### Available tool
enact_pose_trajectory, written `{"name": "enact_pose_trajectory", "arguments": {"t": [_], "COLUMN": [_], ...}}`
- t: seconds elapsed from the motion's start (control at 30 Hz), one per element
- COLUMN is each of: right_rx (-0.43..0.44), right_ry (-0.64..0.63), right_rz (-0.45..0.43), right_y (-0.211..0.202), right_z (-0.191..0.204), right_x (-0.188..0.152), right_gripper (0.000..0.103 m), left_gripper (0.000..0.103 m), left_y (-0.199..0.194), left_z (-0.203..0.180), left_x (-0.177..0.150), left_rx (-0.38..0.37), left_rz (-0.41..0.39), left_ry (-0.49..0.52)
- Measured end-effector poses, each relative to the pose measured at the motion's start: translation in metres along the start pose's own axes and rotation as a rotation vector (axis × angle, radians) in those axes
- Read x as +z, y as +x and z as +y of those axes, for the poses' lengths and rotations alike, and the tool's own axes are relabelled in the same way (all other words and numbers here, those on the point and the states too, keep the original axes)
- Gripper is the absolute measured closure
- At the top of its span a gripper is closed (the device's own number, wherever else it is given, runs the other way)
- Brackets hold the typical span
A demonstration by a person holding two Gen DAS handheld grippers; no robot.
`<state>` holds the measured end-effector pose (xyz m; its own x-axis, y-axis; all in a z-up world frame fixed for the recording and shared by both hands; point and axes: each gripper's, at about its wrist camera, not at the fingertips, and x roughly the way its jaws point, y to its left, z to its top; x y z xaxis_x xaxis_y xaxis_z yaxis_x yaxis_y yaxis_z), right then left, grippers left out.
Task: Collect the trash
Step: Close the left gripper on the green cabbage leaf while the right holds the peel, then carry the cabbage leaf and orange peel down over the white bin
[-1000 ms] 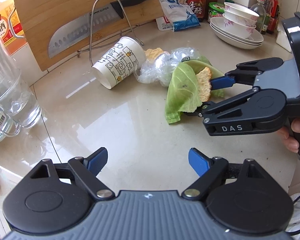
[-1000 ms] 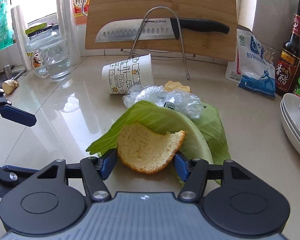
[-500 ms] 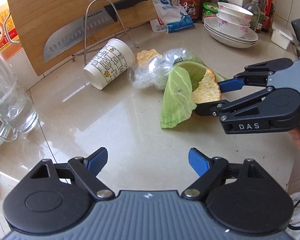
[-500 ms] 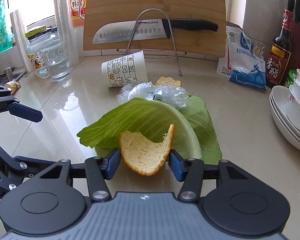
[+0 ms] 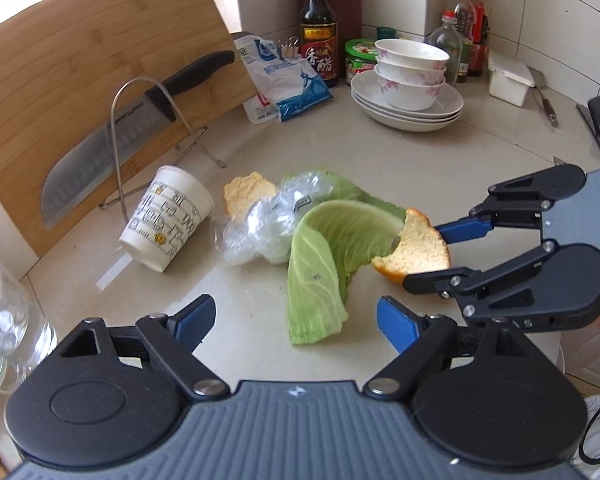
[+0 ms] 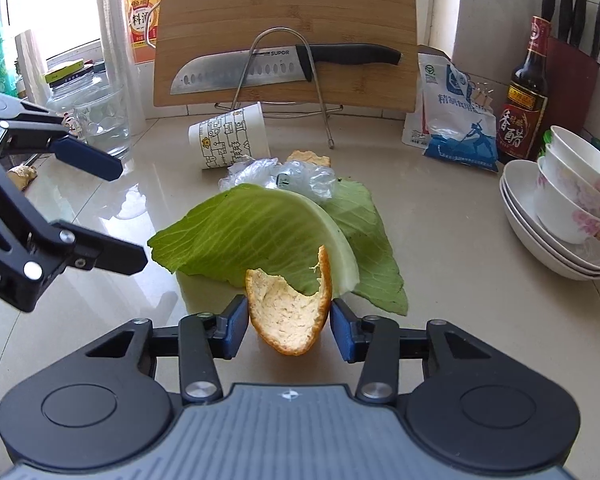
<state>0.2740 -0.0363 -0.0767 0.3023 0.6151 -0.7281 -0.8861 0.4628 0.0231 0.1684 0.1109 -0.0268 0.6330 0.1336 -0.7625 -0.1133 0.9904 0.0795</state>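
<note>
**Peel lifted off the leaf**

Low centre of right view: right gripper (image 6: 288, 326) clenched on peel (image 6: 288, 316), now raised and pulled back from cabbage (image 6: 260, 240). Left gripper (image 5: 296, 322) spread wide, idle. Farther: plastic wrap (image 6: 296, 176), cup (image 6: 230, 136), still to collect.

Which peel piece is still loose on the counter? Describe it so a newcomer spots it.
Start at the wooden cutting board leaning on the wall. Below it lies a tipped paper cup; just right of the cup, beside crinkled clear plastic, sits the loose orange peel. Unlike the peel in the right gripper, nothing holds it.
</note>
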Motion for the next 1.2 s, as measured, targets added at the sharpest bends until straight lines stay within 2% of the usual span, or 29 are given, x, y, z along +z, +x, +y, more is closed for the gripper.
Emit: {"name": "enact_pose_trajectory", "arguments": {"t": [0.17, 0.23, 0.3, 0.4, 0.47, 0.67, 0.7, 0.83, 0.87, 0.9, 1.2], "right_rx": [-0.038, -0.051, -0.063, -0.080, -0.090, -0.105, -0.107, -0.109, -0.109, -0.110, -0.115], "right_ry": [0.044, 0.056, 0.071, 0.092, 0.104, 0.121, 0.123, 0.126, 0.127, 0.127, 0.124], "right_rz": [-0.001, -0.001, -0.002, -0.003, -0.003, 0.002, 0.001, -0.007, -0.007, -0.006, -0.015], "right_y": [-0.011, -0.014, -0.017, -0.022, -0.024, -0.026, -0.026, -0.029, -0.029, -0.029, -0.033], "right_z": [-0.008, -0.009, -0.012, -0.014, -0.015, -0.017, -0.016, -0.016, -0.015, -0.015, -0.015], "right_x": [-0.010, -0.013, -0.015, -0.020, -0.022, -0.026, -0.027, -0.028, -0.028, -0.028, -0.029], "right_gripper": [0.053, 0.053, 0.053, 0.053, 0.053, 0.053, 0.053, 0.053, 0.053, 0.053, 0.053], "left_gripper": [0.016, 0.021, 0.032, 0.047, 0.053, 0.061, 0.068, 0.084, 0.092, 0.094, 0.097], "left_y": [0.028, 0.043, 0.055, 0.069, 0.074, 0.078, 0.079, 0.075, 0.074, 0.072, 0.051], "left_z": [-0.003, -0.005, -0.007, -0.006, -0.002, 0.004, 0.006, 0.010, 0.011, 0.011, 0.010], "left_x": [0.024, 0.031, 0.036, 0.038, 0.038, 0.045, 0.046, 0.046, 0.045, 0.045, 0.037], "left_rx": [-0.049, -0.057, -0.085, -0.088, -0.102, -0.122, -0.120, -0.109, -0.103, -0.095, -0.061], "left_rz": [-0.018, 0.005, 0.026, 0.052, 0.069, 0.088, 0.092, 0.098, 0.101, 0.102, 0.086], "left_ry": [0.032, 0.037, 0.046, 0.034, 0.016, 0.028, 0.028, 0.032, 0.032, 0.036, 0.096]}}
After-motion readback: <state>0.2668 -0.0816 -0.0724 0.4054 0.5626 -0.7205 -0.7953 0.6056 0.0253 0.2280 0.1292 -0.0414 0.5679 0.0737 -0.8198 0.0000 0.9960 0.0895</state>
